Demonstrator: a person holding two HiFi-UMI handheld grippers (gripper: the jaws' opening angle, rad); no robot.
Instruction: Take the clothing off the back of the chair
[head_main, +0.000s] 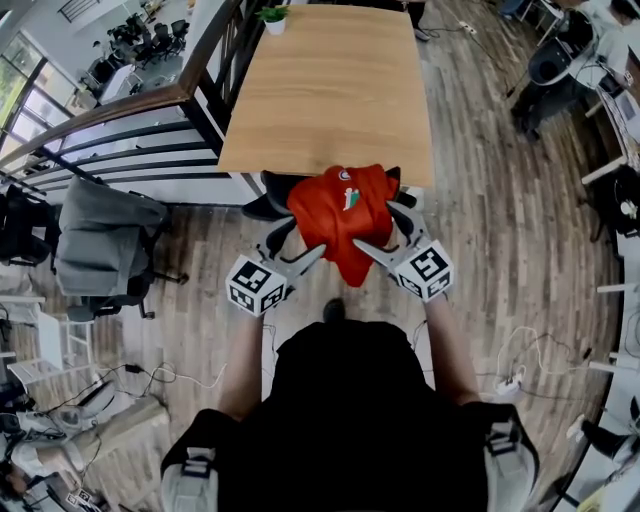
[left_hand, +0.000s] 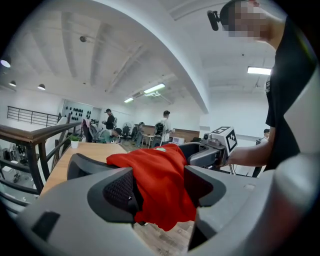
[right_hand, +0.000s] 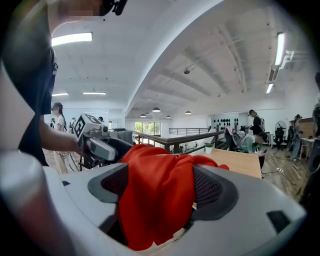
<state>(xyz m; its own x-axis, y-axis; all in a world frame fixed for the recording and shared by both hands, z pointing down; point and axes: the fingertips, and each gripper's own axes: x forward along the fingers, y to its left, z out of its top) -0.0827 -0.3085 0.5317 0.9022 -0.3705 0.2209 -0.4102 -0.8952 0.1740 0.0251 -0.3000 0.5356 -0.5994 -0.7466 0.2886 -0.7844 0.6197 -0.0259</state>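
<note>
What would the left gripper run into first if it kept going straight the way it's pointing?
The red garment draped over the chair back. It hangs between the open jaws of the left gripper, so cloth comes first, probably with the chair right behind it.

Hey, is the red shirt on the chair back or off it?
On it. The shirt lies draped over the top of the chair back, hanging down the near side.

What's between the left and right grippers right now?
The red garment on the chair back, between left gripper and right gripper, in the head view.
</note>
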